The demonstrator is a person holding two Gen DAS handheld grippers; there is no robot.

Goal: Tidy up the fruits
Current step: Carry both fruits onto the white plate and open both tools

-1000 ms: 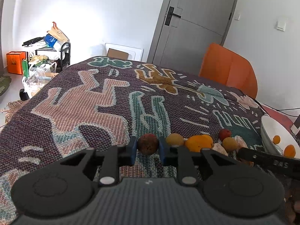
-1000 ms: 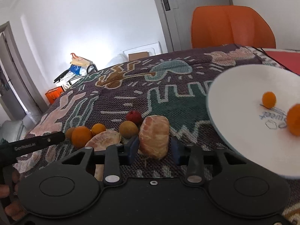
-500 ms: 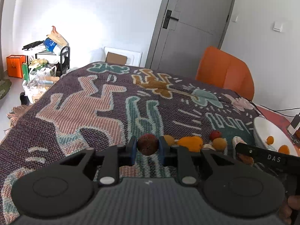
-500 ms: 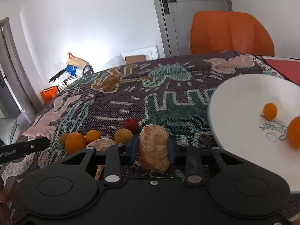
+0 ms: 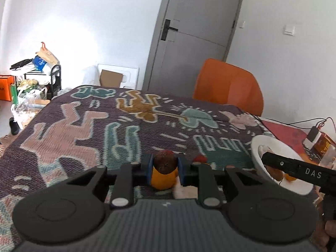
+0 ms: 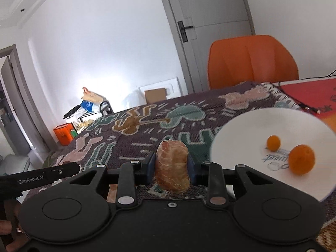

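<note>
Left tool point(image 5: 164, 169) clamped on small brown fruit point(image 5: 164, 163); right tool point(image 6: 171, 168) clamped on peeled citrus segment point(image 6: 171, 167), beside white plate point(image 6: 241, 134) holding two oranges.

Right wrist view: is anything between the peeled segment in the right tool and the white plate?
Nothing visible. The peeled segment is clamped in the right tool, and only bare patterned cloth lies between it and the plate. Two oranges sit on the plate's far side.
</note>
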